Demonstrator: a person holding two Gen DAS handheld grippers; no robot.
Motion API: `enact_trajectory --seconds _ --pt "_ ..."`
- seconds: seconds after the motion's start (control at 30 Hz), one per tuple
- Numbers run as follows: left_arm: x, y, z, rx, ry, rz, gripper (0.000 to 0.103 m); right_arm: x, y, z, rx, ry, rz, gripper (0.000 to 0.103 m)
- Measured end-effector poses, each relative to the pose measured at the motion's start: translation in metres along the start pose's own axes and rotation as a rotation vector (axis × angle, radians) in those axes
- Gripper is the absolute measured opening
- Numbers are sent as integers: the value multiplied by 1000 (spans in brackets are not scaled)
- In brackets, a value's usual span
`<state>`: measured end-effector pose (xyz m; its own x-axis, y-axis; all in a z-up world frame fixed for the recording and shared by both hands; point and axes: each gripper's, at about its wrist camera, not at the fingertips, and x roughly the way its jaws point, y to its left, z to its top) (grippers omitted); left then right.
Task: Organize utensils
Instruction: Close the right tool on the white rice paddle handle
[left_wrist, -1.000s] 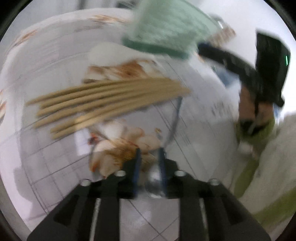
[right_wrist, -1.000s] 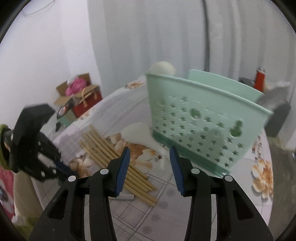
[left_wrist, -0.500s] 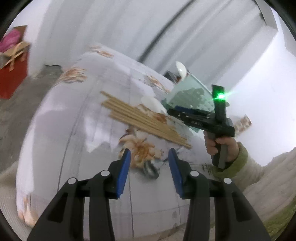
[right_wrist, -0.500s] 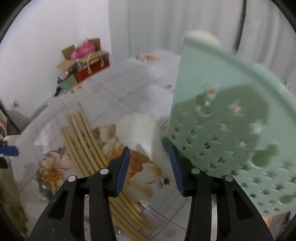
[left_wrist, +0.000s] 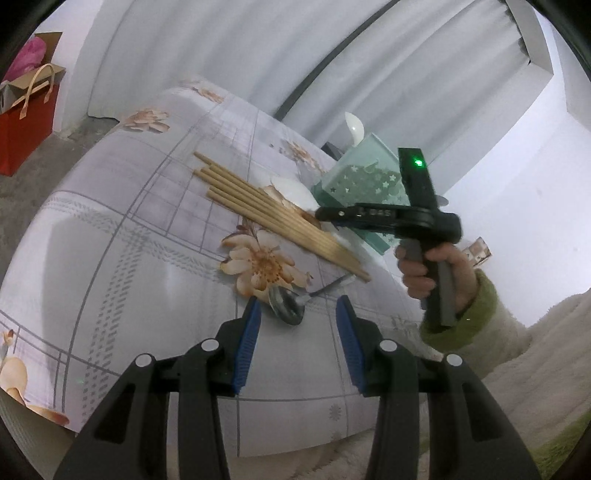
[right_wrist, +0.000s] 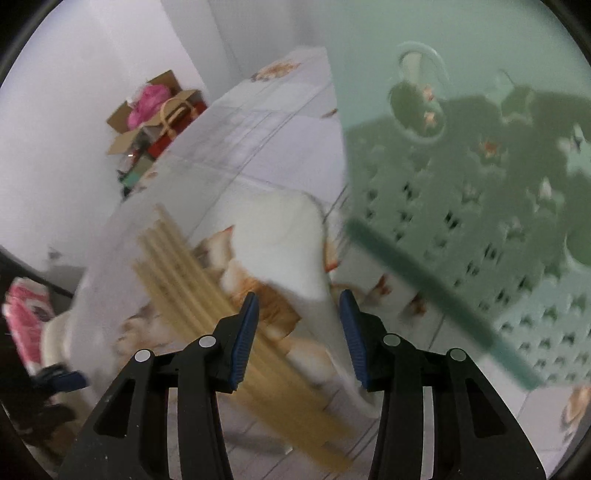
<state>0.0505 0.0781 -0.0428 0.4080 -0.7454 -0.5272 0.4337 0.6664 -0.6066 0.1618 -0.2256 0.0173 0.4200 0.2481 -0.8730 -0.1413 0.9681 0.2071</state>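
Observation:
A metal spoon (left_wrist: 286, 308) lies on the flowered tablecloth (left_wrist: 129, 258), just past the tips of my left gripper (left_wrist: 297, 321), which stands open and empty. Several wooden chopsticks (left_wrist: 273, 218) lie side by side beyond it. A white spoon (right_wrist: 284, 251) rests beside them, against the mint-green perforated holder (right_wrist: 480, 184). My right gripper (right_wrist: 299, 325) hovers open right over this spoon, and the handle runs down between its fingers. Another white spoon (left_wrist: 354, 127) stands in the holder (left_wrist: 354, 188). In the left wrist view, a hand holds the right gripper (left_wrist: 332, 214) in front of the holder.
A red bag (left_wrist: 22, 122) and an open cardboard box (right_wrist: 147, 118) sit on the floor beyond the table's far side. White curtains hang behind. A green sleeve (left_wrist: 476, 314) and fluffy white cloth (left_wrist: 535, 350) fill the lower right near the table's front edge.
My left gripper let go of the metal spoon, which now lies on the table, and drew back and turned. My right gripper came down close over the white spoon by the holder.

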Motion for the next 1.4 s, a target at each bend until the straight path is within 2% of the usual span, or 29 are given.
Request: enact_trajectory --seconds 0.13,0.23,0.27,0.43,0.47,0.5,0.6,0.77,0.83,0.87,0.9,0.93,0.97,1.07,1.27,1.4 --pt "2 5 -3 -7 5 11 41 -6 2 7 -59 -26 -48 44" --pt "3 5 -4 -7 2 12 41 13 5 17 -70 1 -39 45" --pt "3 4 -4 -6 1 10 41 13 8 16 -94 -15 -47 47" --pt "5 1 -6 6 10 25 41 23 23 16 -214 11 -83 46" --pt "5 1 -6 5 10 26 41 24 27 13 -249 12 -113 42" --pt "5 1 -6 4 10 27 41 23 30 11 -275 8 -134 31" --pt "6 1 -4 1 8 32 41 21 32 9 -282 1 -139 26" --pt "7 2 -2 -5 -7 53 41 14 54 -2 -436 -101 -332 18" --pt "8 4 -2 -10 -9 60 41 17 68 -9 -544 -157 -468 9" --pt "8 5 -1 -12 -10 63 41 25 78 -16 -655 -195 -593 9" --pt "8 6 -1 -14 -11 65 41 27 81 -25 -739 -212 -664 9" --pt "9 6 -1 -15 -10 67 41 30 85 -32 -802 -218 -688 9" --pt "9 6 -1 -14 -10 68 41 28 89 -40 -845 -218 -666 8" --pt "11 8 0 -11 -11 74 41 15 94 -51 -859 -203 -559 8" --pt "13 11 1 -20 -12 71 41 -5 83 -45 -760 -204 -472 9" --pt "11 11 0 -11 -16 72 41 -6 95 -43 -750 -221 -441 17"
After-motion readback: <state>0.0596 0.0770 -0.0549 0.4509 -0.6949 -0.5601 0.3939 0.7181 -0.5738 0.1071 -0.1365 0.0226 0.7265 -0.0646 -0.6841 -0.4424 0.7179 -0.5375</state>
